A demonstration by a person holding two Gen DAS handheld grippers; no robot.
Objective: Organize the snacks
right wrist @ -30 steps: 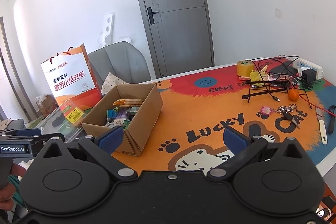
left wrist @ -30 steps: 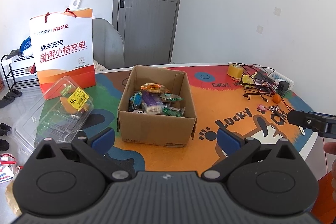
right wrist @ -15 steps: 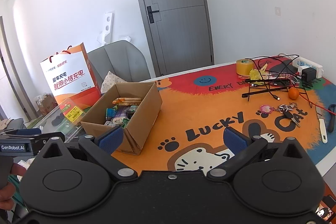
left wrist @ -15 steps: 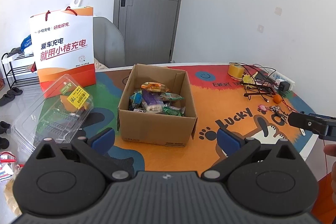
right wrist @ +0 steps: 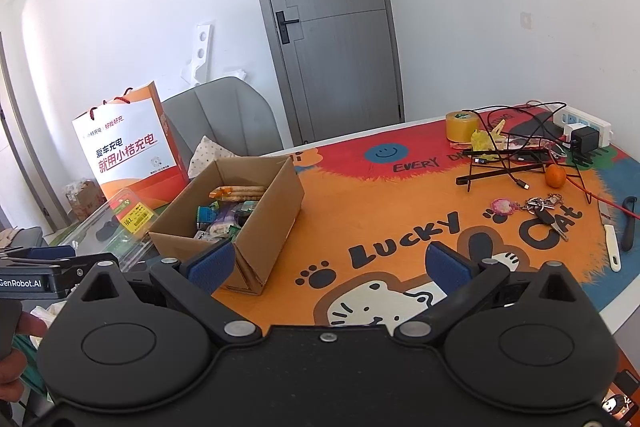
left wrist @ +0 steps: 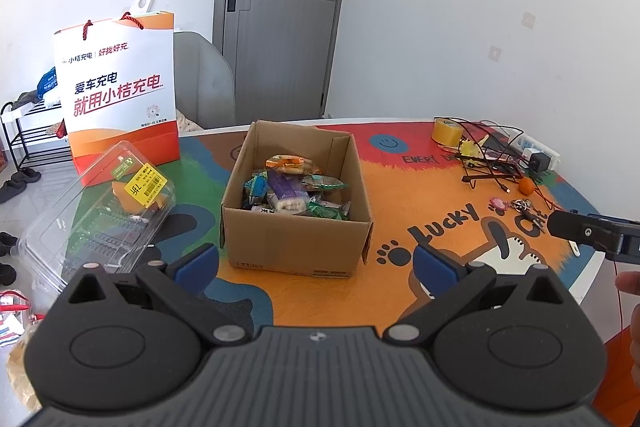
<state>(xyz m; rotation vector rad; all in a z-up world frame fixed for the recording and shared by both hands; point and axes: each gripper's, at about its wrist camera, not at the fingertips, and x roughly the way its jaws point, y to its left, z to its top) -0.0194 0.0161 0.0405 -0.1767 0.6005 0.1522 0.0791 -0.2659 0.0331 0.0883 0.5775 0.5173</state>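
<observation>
An open brown corrugated cardboard box (left wrist: 296, 203) sits at the centre of the left wrist view on a round table covered by a glossy orange cartoon-print cloth (left wrist: 400, 219). The box is rectangular with straight walls and raw cut edges; its long axis runs away from the camera toward the grey door (left wrist: 280, 7) at upper centre. Inside lies a loose heap of small crinkly foil and plastic snack packets (left wrist: 294, 189) in purple, green, teal and orange, pointing every way.

The left gripper (left wrist: 316, 263) fills the bottom of that frame, matte black with blue rubbery pads, its jaws wide apart and holding nothing, just short of the box's near wall.

In the right wrist view the box (right wrist: 236, 211) lies left of centre, seen corner-on. The right gripper (right wrist: 330, 265), at bottom centre, also stands with jaws spread and empty, above the cloth.

Left of the box is a clear, ridged plastic clamshell container (left wrist: 96, 215) bearing a yellow sticker. Behind it stands a stiff white-and-orange paper gift bag (left wrist: 120, 95) with red cord handles. At right lie a roll of tan tape (left wrist: 446, 133), tangled black cables (left wrist: 492, 155) and a small round orange fruit (left wrist: 526, 185).
</observation>
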